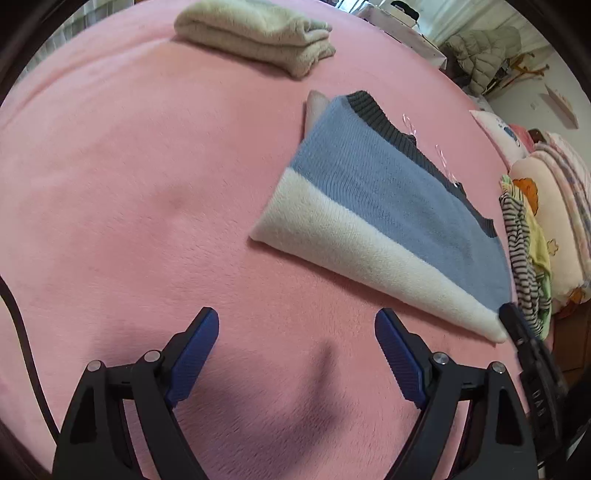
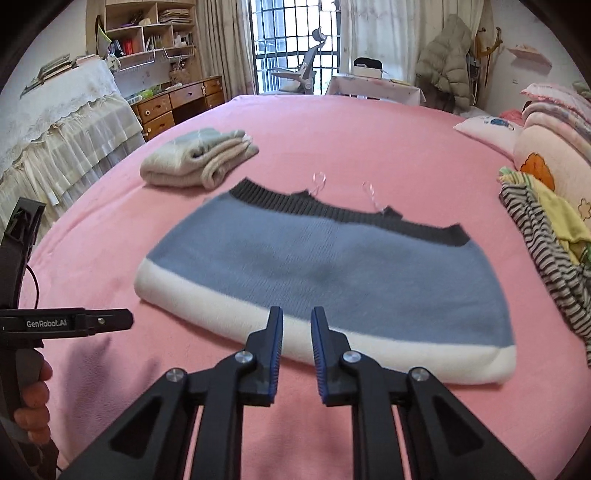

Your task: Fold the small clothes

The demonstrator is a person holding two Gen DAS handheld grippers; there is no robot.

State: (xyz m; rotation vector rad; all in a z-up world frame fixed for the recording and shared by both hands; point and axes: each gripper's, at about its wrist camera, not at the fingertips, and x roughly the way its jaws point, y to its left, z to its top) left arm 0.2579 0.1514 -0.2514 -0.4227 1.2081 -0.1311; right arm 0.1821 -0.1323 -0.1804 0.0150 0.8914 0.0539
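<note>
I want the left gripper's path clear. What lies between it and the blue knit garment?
Only bare pink blanket lies between the open left gripper and the blue knit garment; the left wrist view shows it.

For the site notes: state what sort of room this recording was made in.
Most likely a home bedroom. The clothes lie on a bed with a pink blanket, pillows sit at its far right, and a wooden desk with bookshelves stands by a curtained window.

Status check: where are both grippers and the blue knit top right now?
Left gripper open, empty, over bare blanket. Right gripper nearly closed, empty, at blue knit top white hem. Top flat, half folded. Nothing in the way.
</note>
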